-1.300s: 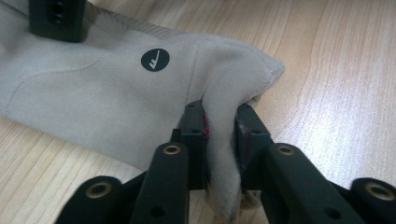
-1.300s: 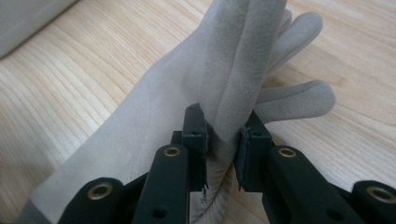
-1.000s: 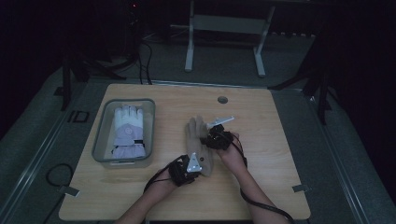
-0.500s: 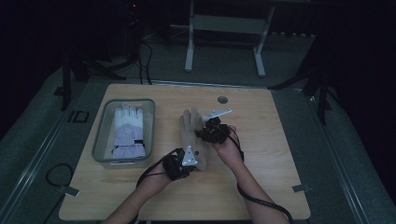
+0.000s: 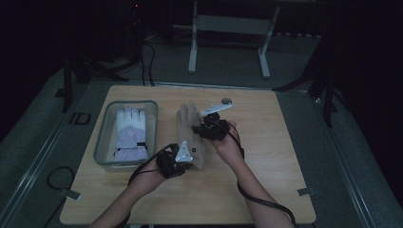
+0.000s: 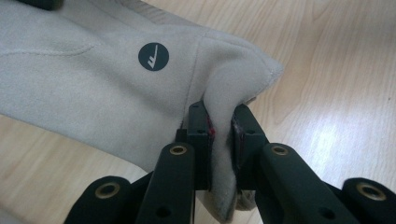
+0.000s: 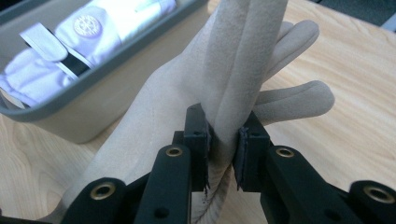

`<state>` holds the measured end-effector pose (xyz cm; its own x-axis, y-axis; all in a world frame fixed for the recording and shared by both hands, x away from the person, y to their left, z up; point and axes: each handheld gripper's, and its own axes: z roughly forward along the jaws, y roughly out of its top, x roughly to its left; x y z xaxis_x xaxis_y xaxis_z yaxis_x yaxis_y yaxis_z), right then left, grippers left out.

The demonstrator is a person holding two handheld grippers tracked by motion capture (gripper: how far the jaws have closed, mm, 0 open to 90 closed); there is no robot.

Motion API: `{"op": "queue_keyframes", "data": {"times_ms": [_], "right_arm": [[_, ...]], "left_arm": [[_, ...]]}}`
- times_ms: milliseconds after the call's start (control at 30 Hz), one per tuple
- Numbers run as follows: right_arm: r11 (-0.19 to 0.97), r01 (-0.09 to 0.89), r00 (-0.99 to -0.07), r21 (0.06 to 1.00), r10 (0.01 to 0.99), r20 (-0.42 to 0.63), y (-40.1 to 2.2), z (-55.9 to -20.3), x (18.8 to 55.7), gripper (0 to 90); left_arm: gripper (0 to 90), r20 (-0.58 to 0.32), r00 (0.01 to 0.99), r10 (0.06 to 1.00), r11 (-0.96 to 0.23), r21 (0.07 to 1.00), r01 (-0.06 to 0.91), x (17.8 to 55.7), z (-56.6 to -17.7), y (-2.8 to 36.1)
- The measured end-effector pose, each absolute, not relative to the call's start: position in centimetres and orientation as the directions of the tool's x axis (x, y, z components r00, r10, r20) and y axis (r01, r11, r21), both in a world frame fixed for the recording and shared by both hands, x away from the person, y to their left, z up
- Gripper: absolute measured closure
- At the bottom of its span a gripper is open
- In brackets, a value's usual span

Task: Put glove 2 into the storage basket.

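A beige suede glove (image 5: 190,133) hangs between both grippers above the middle of the wooden table. My left gripper (image 5: 178,159) is shut on a fold at the glove's cuff corner (image 6: 224,135), near a round dark logo (image 6: 153,57). My right gripper (image 5: 206,128) is shut on the glove's finger end; its pads pinch the gathered fingers (image 7: 226,126). The other fingers (image 7: 294,93) splay out past the jaws. A white glove (image 5: 129,134) lies in the grey bin (image 5: 150,110) on the left; in the right gripper view the white glove (image 7: 79,32) lies in the bin (image 7: 88,112).
The wooden table (image 5: 266,171) has bare room at the right and the front. A small round dark disc (image 5: 226,100) sits near the far edge. Cables trail from both grippers toward the person's arms. Stands and a frame rise behind the table.
Both hands have lifted the beige glove off the table and carried it a little toward the far side. The grips have not changed.
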<state>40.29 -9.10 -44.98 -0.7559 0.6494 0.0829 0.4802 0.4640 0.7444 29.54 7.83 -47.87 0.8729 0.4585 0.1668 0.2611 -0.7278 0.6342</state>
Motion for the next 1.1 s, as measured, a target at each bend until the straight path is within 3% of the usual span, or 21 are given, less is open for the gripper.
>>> {"op": "queue_keyframes", "data": {"times_ms": [1100], "right_arm": [[0.510,0.377,-0.842,0.773,0.537,0.056,3.3,-41.5,41.3,77.6]], "left_arm": [[80.8,0.240,0.790,0.564,-0.740,0.572,0.354,28.5,-44.1,18.2]]}}
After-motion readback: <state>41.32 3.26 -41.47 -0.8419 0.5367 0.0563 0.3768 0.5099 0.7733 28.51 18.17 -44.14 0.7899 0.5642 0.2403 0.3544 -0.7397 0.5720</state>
